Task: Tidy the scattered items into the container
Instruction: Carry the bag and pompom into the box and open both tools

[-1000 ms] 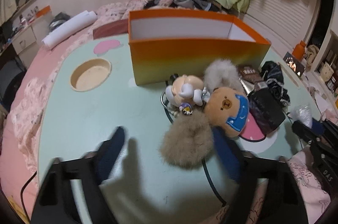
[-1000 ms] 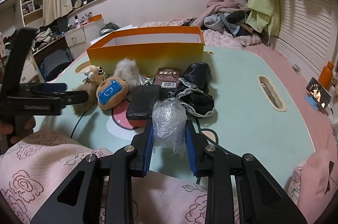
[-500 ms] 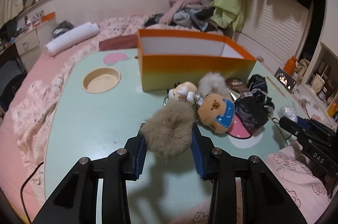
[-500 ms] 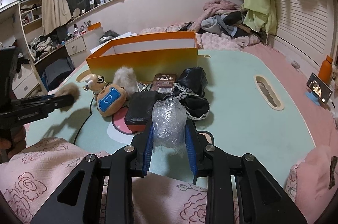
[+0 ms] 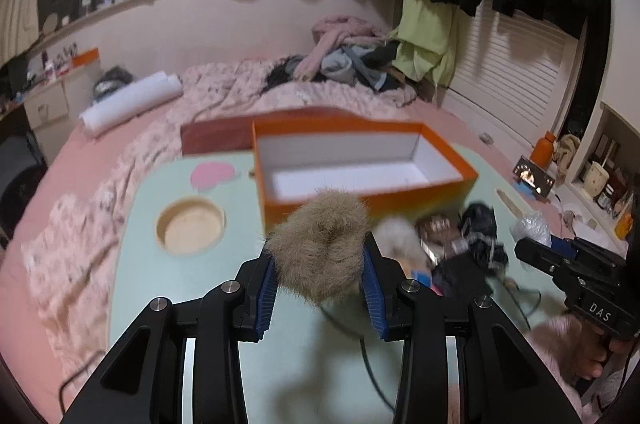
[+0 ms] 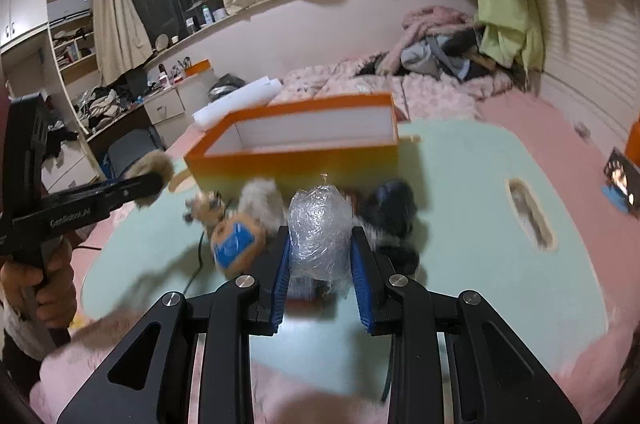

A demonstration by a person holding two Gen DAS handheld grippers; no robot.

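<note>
Two loads in hand: left gripper [image 5: 320, 274] pinches a fur pompom [image 5: 320, 248]; right gripper [image 6: 320, 274] pinches a bubble-wrap wad [image 6: 319, 224]. Carry each over the orange box [image 5: 360, 159], clear its near wall, then release low inside.

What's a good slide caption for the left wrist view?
Left gripper lifts a tan furry scrunchie toward the empty orange box.

Blurred: small toys [image 6: 236, 244] on table [image 6: 460, 216] | Hidden: toys partly covered by bubble-wrap bundle [image 6: 320, 224] | Cut off: hand [image 6: 40, 288] at left edge
</note>
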